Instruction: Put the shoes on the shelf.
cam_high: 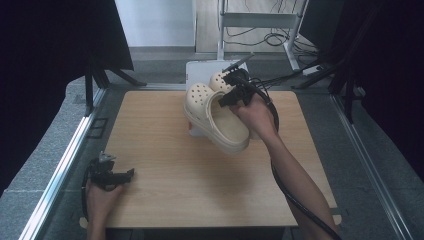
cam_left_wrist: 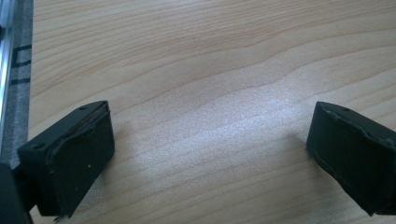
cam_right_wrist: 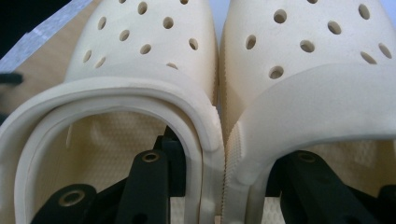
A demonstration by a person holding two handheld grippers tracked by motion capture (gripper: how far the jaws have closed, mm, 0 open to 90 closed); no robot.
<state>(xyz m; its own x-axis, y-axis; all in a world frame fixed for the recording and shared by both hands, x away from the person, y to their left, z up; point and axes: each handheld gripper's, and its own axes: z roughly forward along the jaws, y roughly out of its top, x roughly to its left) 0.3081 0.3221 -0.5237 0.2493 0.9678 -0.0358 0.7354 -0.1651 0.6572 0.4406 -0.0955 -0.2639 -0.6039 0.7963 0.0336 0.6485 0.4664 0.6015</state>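
A pair of cream clogs with holes in the toes is held above the far middle of the wooden table (cam_high: 165,165). The near clog (cam_high: 220,122) tilts towards me and the other clog (cam_high: 218,80) is behind it. My right gripper (cam_high: 235,95) is shut on them. In the right gripper view one jaw reaches into the left clog (cam_right_wrist: 140,46) and one into the right clog (cam_right_wrist: 317,56), and the right gripper (cam_right_wrist: 224,186) pinches their touching inner walls together. My left gripper (cam_high: 125,175) rests at the table's near left, and the left gripper (cam_left_wrist: 210,154) stands open over bare wood.
A white box (cam_high: 197,67) sits at the table's far edge under the clogs. Metal rails (cam_high: 65,165) run along both sides of the table, with black curtains beyond. A cable (cam_high: 295,200) trails from the right gripper along the forearm.
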